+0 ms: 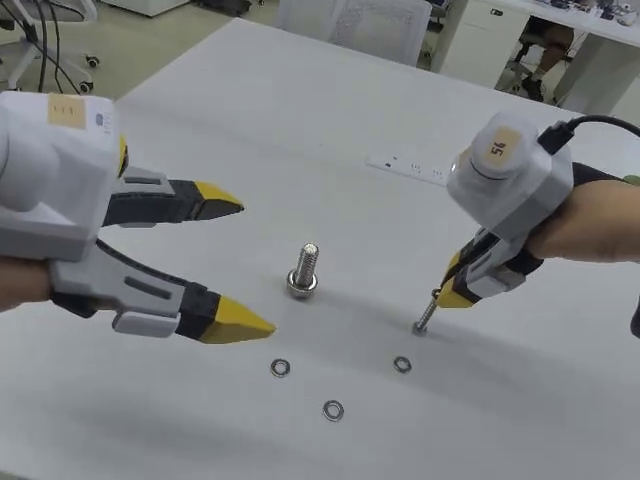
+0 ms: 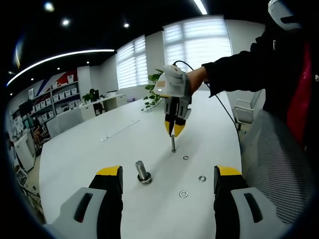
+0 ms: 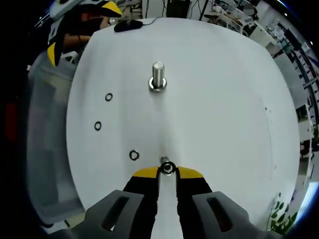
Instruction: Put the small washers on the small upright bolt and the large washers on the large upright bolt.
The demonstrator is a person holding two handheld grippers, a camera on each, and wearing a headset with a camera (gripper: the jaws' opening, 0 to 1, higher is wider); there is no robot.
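Note:
The large bolt [image 1: 303, 270] stands upright mid-table, the small bolt [image 1: 426, 318] to its right. My right gripper [image 1: 455, 296] points down at the small bolt's top, its fingers [image 3: 144, 174] shut on a small washer [image 3: 167, 168] held right over the small bolt [image 3: 163, 160]. My left gripper [image 1: 238, 265] hovers open and holds nothing, left of the large bolt [image 2: 143, 172]. Three washers lie flat on the table in front of the bolts: one [image 1: 280, 368], another [image 1: 333, 410], a third [image 1: 402, 365] beside the small bolt [image 2: 173, 144].
The white table [image 1: 300, 130] stretches far back, with a white label strip [image 1: 405, 167] lying behind the bolts. A white mesh chair [image 1: 355, 25] and office furniture stand beyond the far edge. A person's sleeve [image 2: 234, 69] reaches in with the right gripper [image 2: 173, 130].

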